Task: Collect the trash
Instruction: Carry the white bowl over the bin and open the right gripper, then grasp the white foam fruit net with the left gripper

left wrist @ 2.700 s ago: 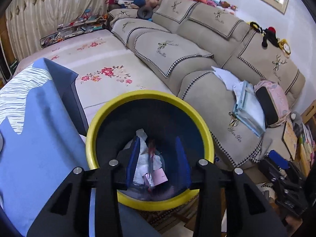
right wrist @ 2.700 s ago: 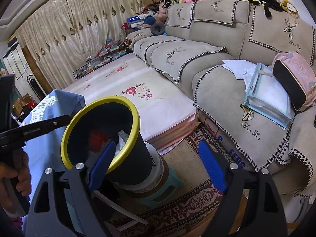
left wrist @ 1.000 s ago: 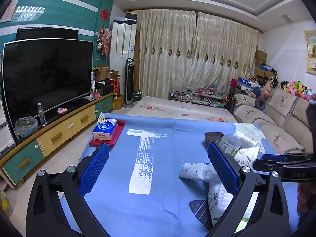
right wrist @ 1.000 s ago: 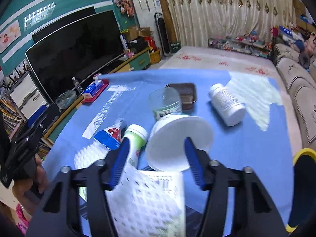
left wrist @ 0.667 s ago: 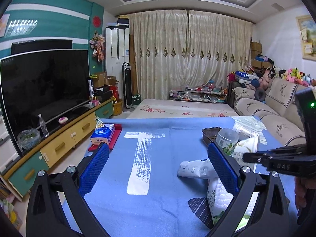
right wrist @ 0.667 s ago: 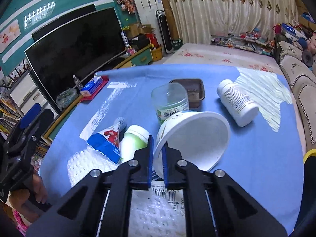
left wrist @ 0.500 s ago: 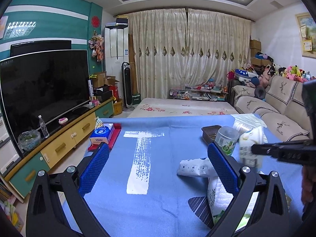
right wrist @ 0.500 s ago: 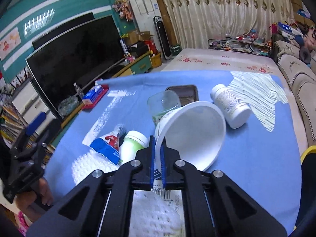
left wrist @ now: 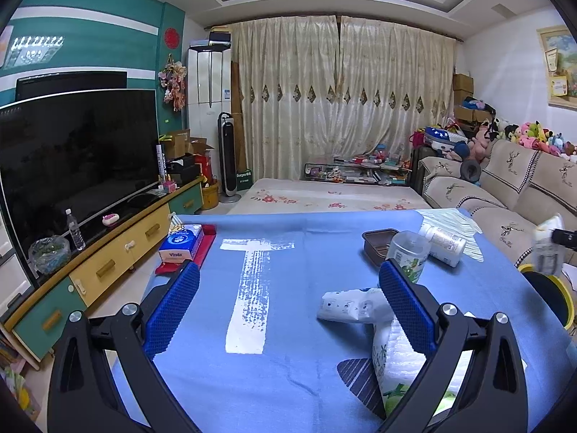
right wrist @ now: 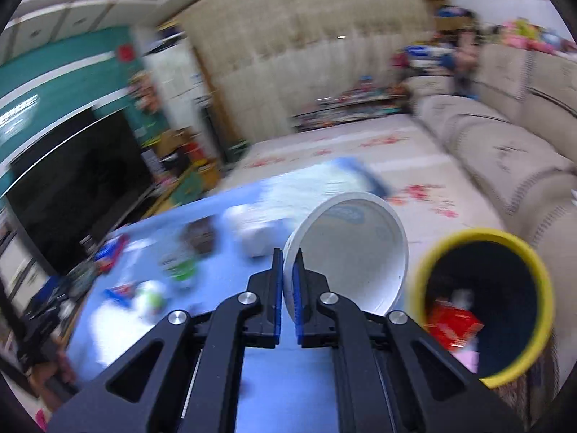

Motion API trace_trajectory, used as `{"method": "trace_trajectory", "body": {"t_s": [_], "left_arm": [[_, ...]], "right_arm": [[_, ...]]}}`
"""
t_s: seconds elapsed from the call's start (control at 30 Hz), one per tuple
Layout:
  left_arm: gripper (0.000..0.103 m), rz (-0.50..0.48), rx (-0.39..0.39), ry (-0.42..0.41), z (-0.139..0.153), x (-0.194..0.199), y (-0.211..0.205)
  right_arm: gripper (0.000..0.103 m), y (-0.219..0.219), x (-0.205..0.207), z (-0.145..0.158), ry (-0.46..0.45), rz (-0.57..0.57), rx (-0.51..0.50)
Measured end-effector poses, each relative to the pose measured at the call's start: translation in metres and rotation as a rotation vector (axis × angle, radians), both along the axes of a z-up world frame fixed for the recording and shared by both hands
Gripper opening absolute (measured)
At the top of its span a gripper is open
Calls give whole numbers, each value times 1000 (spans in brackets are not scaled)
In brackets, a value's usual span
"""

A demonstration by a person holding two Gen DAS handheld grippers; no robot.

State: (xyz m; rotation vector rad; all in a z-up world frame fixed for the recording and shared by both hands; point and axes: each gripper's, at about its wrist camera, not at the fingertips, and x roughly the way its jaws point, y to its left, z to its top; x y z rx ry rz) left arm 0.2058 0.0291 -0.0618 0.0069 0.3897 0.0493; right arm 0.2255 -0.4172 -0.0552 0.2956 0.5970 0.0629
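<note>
My right gripper (right wrist: 287, 285) is shut on the rim of a white paper bowl (right wrist: 353, 252) and holds it in the air just left of the yellow-rimmed trash bin (right wrist: 483, 303), which has red and white trash inside. The right wrist view is motion-blurred. In the left wrist view the bowl (left wrist: 548, 241) shows at the far right above the bin (left wrist: 551, 292). My left gripper (left wrist: 288, 303) is open and empty over the blue table cloth (left wrist: 281, 379). A clear plastic cup (left wrist: 407, 252), a white bottle (left wrist: 441, 241), a brown tray (left wrist: 378, 241) and plastic bags (left wrist: 360, 306) lie on the table.
A tissue box (left wrist: 180, 243) on a red tray sits at the table's left edge. A TV (left wrist: 72, 158) on a low cabinet stands to the left. A beige sofa (left wrist: 505, 195) runs along the right. A floral mat (left wrist: 324, 198) lies beyond the table.
My right gripper closed on the white bowl's rim, lifted it off the table and swung it right, next to the bin. My left gripper stays open over the table.
</note>
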Motion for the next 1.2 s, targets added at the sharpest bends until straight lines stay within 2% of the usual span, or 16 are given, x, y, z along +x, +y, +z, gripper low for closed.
{"method": "trace_trajectory", "body": {"t_s": [0.07, 0.17, 0.43, 0.5, 0.6, 0.63, 0.73, 0.83, 1.03, 1.2], "left_arm": [[98, -3, 3, -2, 1, 0, -1], [98, -5, 6, -8, 3, -2, -2], [98, -16, 11, 7, 0, 1, -5], [98, -20, 16, 11, -1, 1, -7], [98, -27, 24, 12, -1, 2, -9], [98, -31, 25, 13, -1, 2, -10], [98, -47, 19, 15, -2, 2, -11], [98, -82, 12, 21, -2, 1, -13], [98, -200, -17, 39, -3, -3, -24], [98, -305, -123, 141, -4, 2, -29]], "right_arm": [[5, -33, -4, -6, 22, -95, -10], [5, -71, -3, -19, 71, -175, -19], [6, -132, 25, -69, 216, -277, -15], [9, -141, 30, -79, 241, -300, -15], [25, -150, 35, -91, 279, -345, -14], [26, -152, 34, -92, 282, -366, -15], [29, -149, 24, -89, 266, -389, -15], [44, -124, 10, -68, 198, -351, -34], [45, -58, 1, -44, 124, -211, -117], [46, -34, 2, -39, 120, -150, -143]]}}
